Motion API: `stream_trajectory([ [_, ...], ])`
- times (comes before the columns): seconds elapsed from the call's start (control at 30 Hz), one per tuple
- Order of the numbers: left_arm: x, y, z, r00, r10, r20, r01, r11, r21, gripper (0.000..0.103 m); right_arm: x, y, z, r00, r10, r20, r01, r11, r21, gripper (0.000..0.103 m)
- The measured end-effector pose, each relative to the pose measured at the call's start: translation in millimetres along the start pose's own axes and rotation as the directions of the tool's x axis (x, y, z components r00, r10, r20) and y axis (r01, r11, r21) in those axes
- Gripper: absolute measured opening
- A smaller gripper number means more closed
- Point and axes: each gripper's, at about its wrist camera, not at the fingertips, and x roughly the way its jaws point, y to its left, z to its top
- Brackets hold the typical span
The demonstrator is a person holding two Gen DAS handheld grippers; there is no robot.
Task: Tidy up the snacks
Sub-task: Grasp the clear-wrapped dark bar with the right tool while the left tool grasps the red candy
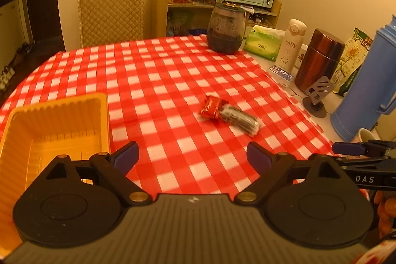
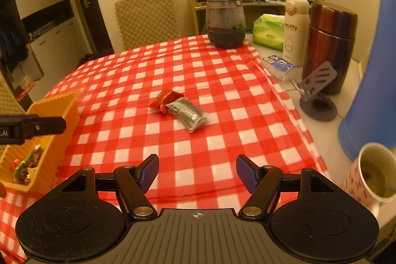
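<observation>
Right wrist: I'm seeing two snack packets, red packet (image 2: 165,100) touching silver packet (image 2: 188,113), the silver one's long axis lying diagonal toward the tablecloth's (image 2: 138,66) right edge; right gripper (image 2: 197,173) and left gripper (image 1: 193,157) both hanging released.

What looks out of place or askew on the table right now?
Two snack packets, red and grey, lie loose mid-tablecloth, touching and askew, while other snacks already sit in the yellow basket. Both the left gripper and right gripper are open and empty. Nothing spilled or damaged.
</observation>
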Motion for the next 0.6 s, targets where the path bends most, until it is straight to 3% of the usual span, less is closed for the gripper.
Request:
stream_trajectory([
  [0.2,23.3,-5.1,7.6,0.999,0.003,0.041,-0.005,0.999,0.045,0.093,25.6,-5.9,10.7,1.0,0.014,0.007,-0.014,0.997,-0.075,0.069],
  [0.3,38.4,-5.5,12.9,1.0,-0.023,0.017,0.022,0.999,0.034,0.093,41.2,-8.0,15.9,0.999,0.033,0.004,-0.032,0.993,-0.109,0.069],
  [0.6,85.4,-7.0,21.1,0.998,0.01,-0.068,-0.008,0.999,0.033,0.093,89.9,-11.7,32.6,0.998,0.066,-0.019,-0.068,0.975,-0.211,0.069],
])
